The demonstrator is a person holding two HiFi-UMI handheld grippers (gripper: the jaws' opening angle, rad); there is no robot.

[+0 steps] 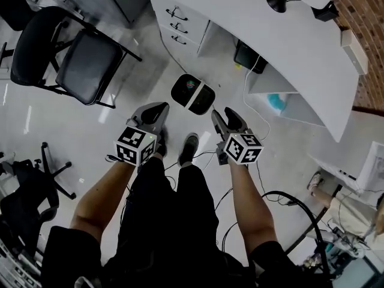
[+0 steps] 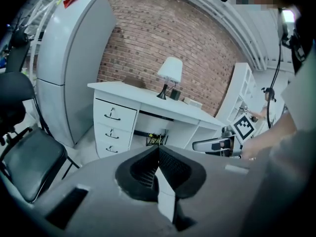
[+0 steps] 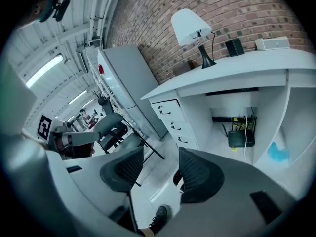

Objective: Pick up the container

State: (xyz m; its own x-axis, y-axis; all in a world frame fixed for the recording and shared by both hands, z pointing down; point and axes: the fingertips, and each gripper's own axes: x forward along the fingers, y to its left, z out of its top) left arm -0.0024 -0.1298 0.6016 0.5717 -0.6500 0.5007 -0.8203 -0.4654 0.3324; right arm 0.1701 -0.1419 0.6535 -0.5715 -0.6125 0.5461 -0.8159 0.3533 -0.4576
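A black-and-white lidded container (image 1: 193,93) stands on the pale floor just ahead of the person's shoes (image 1: 188,147). My left gripper (image 1: 159,108) hovers above the floor to the container's near left; in the left gripper view its jaws (image 2: 158,151) meet, shut on nothing. My right gripper (image 1: 223,114) hovers to the container's near right. Its jaws (image 3: 160,156) stand apart in the right gripper view, with only floor between them. Each gripper shows in the other's view: the right gripper (image 2: 217,144) and the left gripper (image 3: 94,132).
A white desk (image 1: 258,17) with a drawer unit (image 1: 177,20) and a lamp (image 1: 279,2) runs along the far side. A black folding chair (image 1: 78,59) stands at far left, a chair base (image 1: 51,167) at near left. Black cables (image 1: 267,197) lie on the floor at right.
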